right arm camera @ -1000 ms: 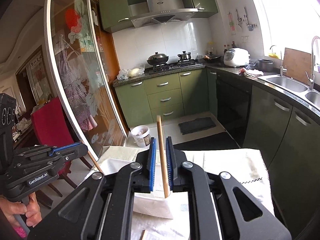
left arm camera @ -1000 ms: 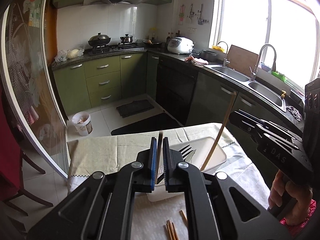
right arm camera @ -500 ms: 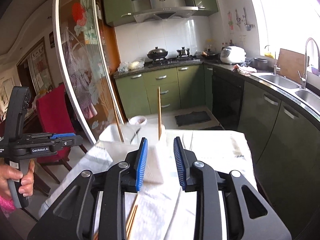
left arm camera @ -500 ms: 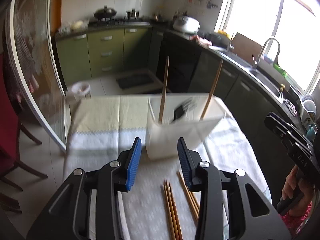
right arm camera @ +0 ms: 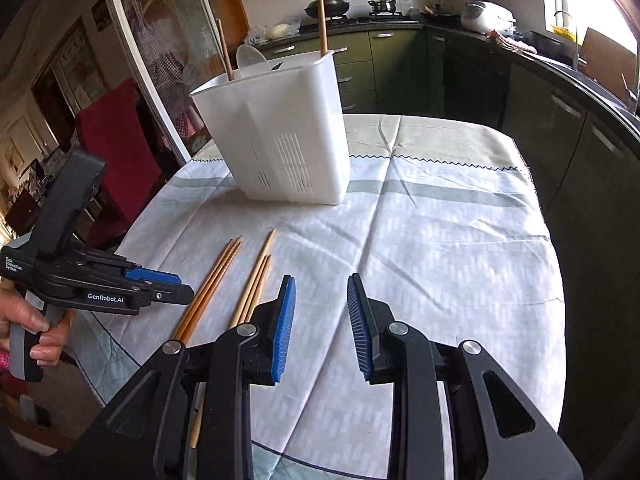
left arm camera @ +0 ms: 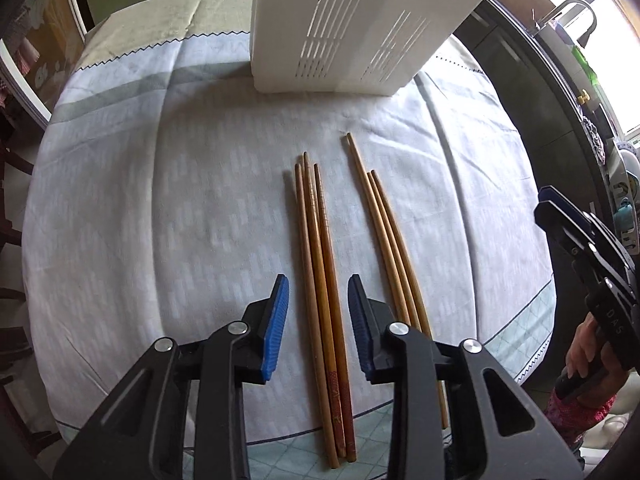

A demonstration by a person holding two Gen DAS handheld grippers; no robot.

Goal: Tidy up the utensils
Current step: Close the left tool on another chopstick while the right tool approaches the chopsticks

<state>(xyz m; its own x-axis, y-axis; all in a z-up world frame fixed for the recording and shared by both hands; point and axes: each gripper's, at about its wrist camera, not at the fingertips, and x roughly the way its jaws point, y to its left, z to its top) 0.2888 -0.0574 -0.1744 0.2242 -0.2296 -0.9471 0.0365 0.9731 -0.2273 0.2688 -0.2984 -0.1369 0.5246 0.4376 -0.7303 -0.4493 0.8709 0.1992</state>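
Two bundles of three wooden chopsticks lie on the tablecloth: a darker bundle (left arm camera: 316,240) (right arm camera: 216,280) and a paler bundle (left arm camera: 384,224) (right arm camera: 256,276). My left gripper (left arm camera: 317,284) (right arm camera: 176,288) points steeply down over the darker bundle. Its jaws are closing with those sticks between them, and the pads are not touching them. My right gripper (right arm camera: 321,280) (left arm camera: 560,216) hangs open over bare cloth, just right of the paler bundle, with nothing between its pads. The white slotted utensil holder (left arm camera: 352,40) (right arm camera: 288,128) stands behind, holding two upright chopsticks (right arm camera: 321,16) (right arm camera: 224,52) and a white spoon (right arm camera: 250,58).
The table wears a white and pale-green cloth (right arm camera: 440,260), with its front edge close below the chopstick ends. A red chair (right arm camera: 116,136) and a glass sliding door (right arm camera: 172,52) stand to the left. Dark green kitchen cabinets (right arm camera: 560,120) run along the right.
Both grippers let go of the chopsticks they held upright in the holder, opened, and dropped down toward the table. The left one now looks straight down at the loose chopsticks.
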